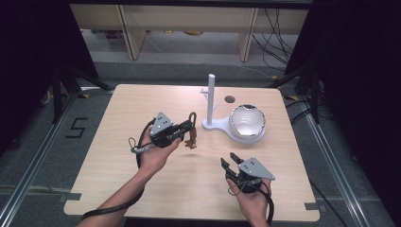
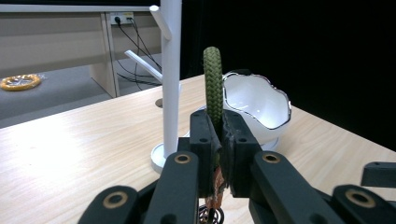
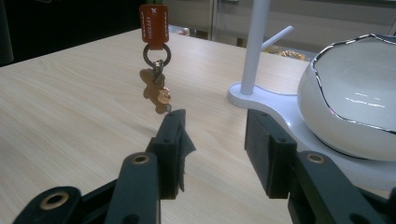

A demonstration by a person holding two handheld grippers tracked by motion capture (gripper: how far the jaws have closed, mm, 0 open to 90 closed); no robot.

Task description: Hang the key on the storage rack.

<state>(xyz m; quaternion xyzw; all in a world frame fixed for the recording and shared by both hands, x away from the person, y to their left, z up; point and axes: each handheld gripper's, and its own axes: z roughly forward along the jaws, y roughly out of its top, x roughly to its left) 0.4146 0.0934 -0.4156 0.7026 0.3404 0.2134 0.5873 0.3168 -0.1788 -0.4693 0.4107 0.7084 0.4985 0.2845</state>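
The desk [image 1: 142, 142] carries a white stand [image 1: 211, 101] with a post and side pegs near the middle of its far edge, and a white bowl [image 1: 247, 121] sits on that stand's base toward the far right corner. The left hand-held gripper [image 1: 189, 128] hangs above the desk's centre, its jaws clamped tight on the green braided loop [image 2: 213, 86] of a keychain [image 3: 154, 70]. Gripping the cord leaves the loop's top free, probably to slip over a peg, while the red tag and charm dangle clear. The right hand-held gripper [image 1: 229, 161], near the front edge, stands open and empty, apparently waiting in reserve.
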